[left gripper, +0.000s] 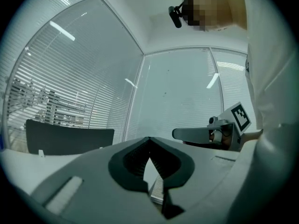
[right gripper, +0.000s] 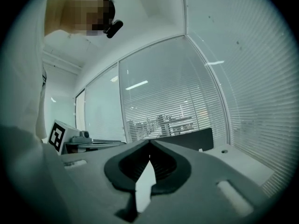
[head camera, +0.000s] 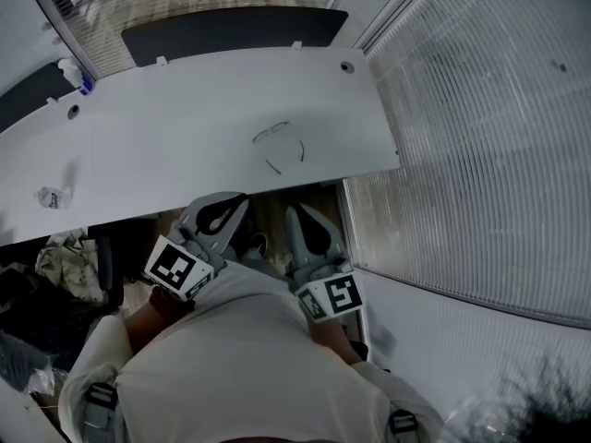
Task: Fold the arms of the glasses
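Holding both tools low in front of the body, the person stands at the near edge of a white desk (head camera: 185,127). The left tool (head camera: 231,207) is closed, with nothing between the jaws. The left gripper view shows the left tool (left gripper: 149,142) with its tips meeting and only a thin sliver of light under them. The right tool (head camera: 302,218) is closed too and empty. The right gripper view shows the same thing: the right tool (right gripper: 149,144) has its tips together and no object in the gap.

In the head view both tools sit side by side, tips near the desk's front edge, well short of the glasses (head camera: 273,134). The glasses lie flat on the desk, right of centre and nearer the front edge than the back. Both arms are spread open and point back toward the person. Nothing touches them.

A marker cube (head camera: 175,268) sits on the left tool and another marker cube (head camera: 332,296) on the right one, both against the person's white shirt (head camera: 249,358). Each gripper view catches the other tool off to the side.

- A dark panel (head camera: 231,30) runs along the desk's far edge.
- A small crumpled clear item (head camera: 51,195) lies at the desk's left end.
- A bottle-like thing (head camera: 76,74) sits at the far left corner, too blurred to identify.
- A glass wall with blinds (head camera: 480,137) runs on the right.
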